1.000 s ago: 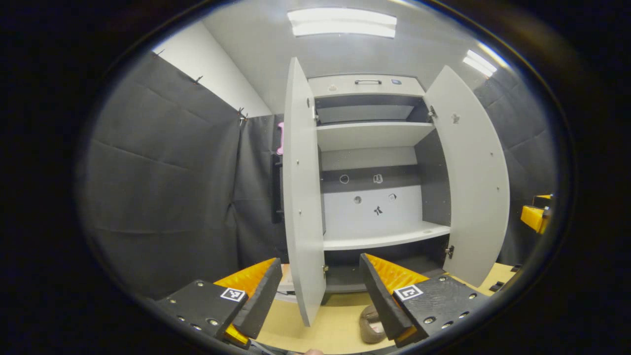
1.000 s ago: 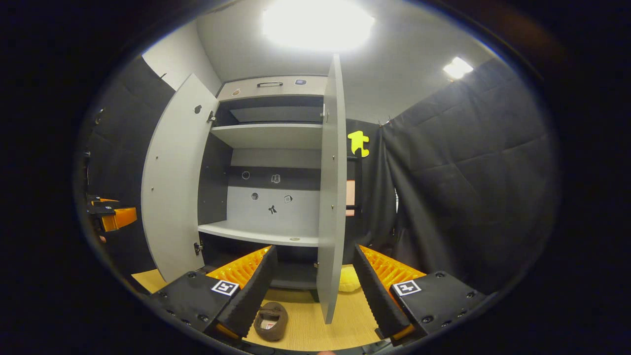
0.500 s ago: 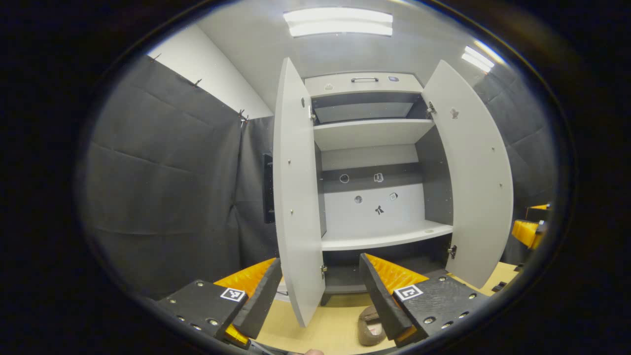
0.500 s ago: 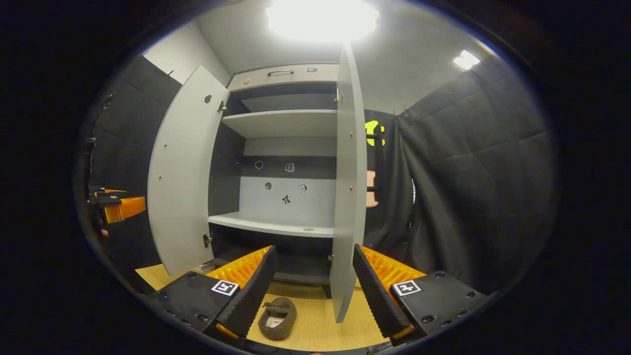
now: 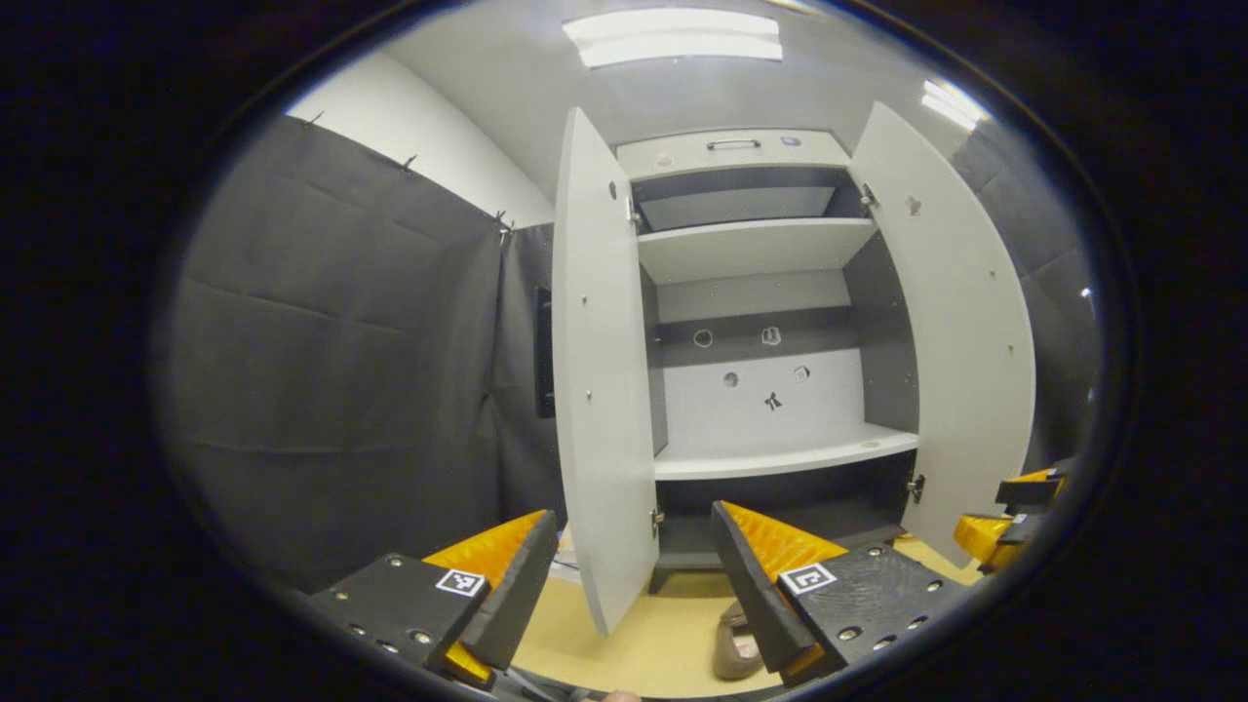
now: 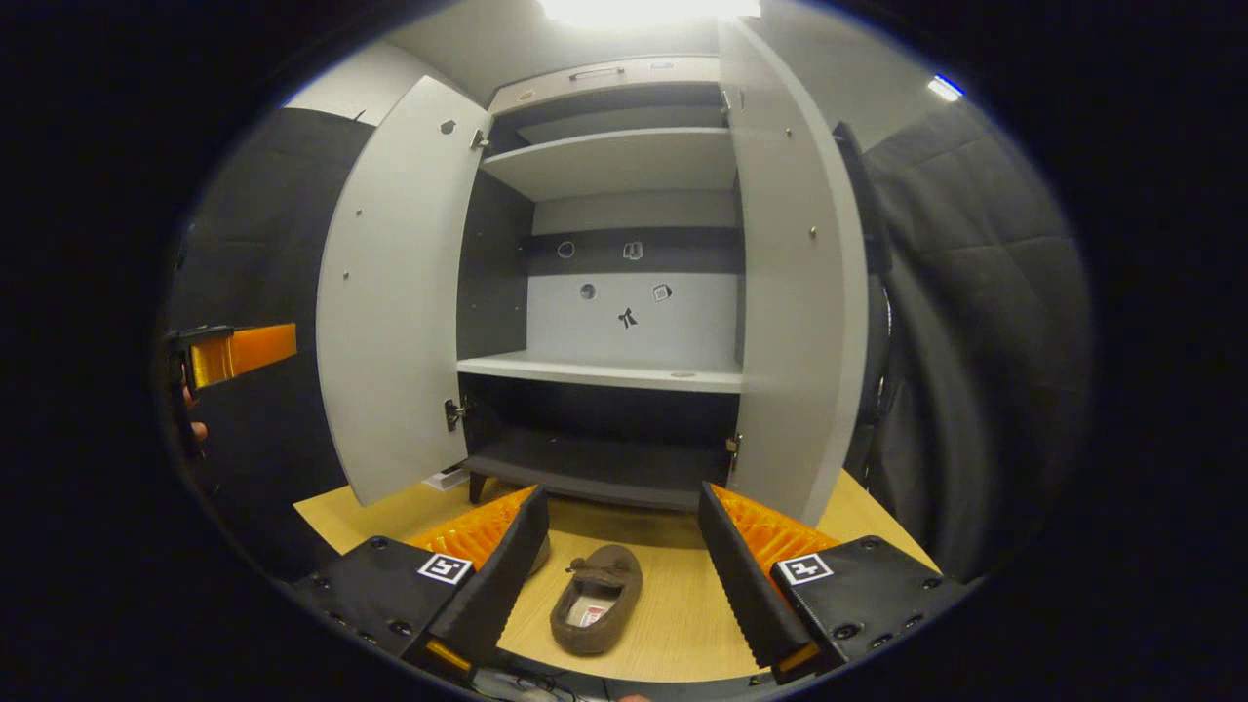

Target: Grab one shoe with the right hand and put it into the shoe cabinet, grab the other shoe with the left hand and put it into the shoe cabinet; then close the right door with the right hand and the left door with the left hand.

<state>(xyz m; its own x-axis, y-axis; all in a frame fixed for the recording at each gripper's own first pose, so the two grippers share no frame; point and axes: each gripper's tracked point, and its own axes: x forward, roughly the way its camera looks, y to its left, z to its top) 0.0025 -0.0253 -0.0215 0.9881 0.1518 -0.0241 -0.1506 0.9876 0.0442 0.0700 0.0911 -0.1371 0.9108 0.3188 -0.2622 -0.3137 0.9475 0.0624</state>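
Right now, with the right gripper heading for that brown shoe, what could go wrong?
1. The brown shoe lies open side up between the open right gripper fingers; pinching only its soft rim may let it sag or slip.
2. A second shoe peeks out behind the left finger and could get nudged.
3. The right door stands close beside the path to the bottom shelf; the gripper might clip it.

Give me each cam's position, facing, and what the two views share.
Left gripper view: rides the left gripper, open, facing the shoe cabinet past the left door; right gripper at the edge.
Right gripper view: rides the right gripper, open, tilted down at a brown shoe on the wooden floor; left gripper and a fingertip far off.
Shared: cabinet, both open doors, the shoe.
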